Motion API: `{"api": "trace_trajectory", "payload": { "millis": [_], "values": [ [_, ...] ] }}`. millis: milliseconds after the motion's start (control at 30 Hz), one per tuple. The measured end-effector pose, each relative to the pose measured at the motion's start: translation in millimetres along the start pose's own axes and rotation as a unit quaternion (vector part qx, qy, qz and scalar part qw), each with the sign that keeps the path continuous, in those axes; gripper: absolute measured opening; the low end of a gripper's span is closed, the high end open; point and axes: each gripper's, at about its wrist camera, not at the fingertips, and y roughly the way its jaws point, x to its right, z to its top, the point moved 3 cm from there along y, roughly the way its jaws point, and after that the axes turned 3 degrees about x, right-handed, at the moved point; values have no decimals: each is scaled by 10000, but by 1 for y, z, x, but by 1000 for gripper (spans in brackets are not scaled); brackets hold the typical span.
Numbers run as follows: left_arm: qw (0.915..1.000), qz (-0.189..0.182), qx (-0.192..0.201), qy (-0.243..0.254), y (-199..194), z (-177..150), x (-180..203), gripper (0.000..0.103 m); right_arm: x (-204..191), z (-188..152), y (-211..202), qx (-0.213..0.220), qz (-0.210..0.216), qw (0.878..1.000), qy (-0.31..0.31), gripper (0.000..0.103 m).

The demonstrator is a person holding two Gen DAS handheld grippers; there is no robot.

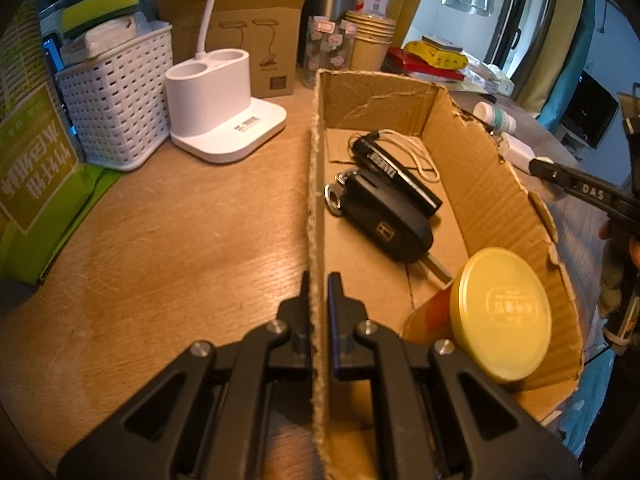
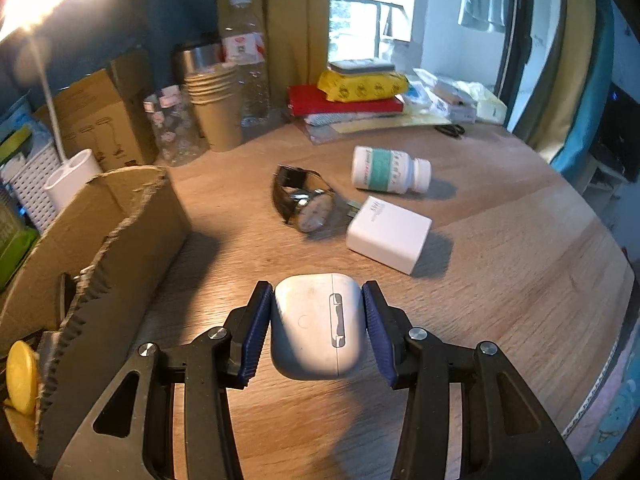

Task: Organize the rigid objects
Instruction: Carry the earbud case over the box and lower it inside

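My left gripper is shut on the near side wall of a torn cardboard box, one finger on each side. Inside the box lie a black car key, a slim black gadget on a cord and a yellow-lidded jar. In the right wrist view my right gripper is shut on a white earbud case, held just above the wooden table beside the box. Farther out on the table lie a wristwatch, a white charger block and a white pill bottle.
Left of the box stand a white lamp base and a white basket. Paper cups, a clear bottle and stacked packets line the back. Scissors lie far right. The table edge curves along the right.
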Motion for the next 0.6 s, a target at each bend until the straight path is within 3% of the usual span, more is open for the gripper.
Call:
{"api": "trace_trajectory", "payload": {
  "millis": [600],
  "values": [
    [10000,-75,-19,-43,0,0,0,7,-62,3,-46,208,461,9978,-418,49]
  ]
}}
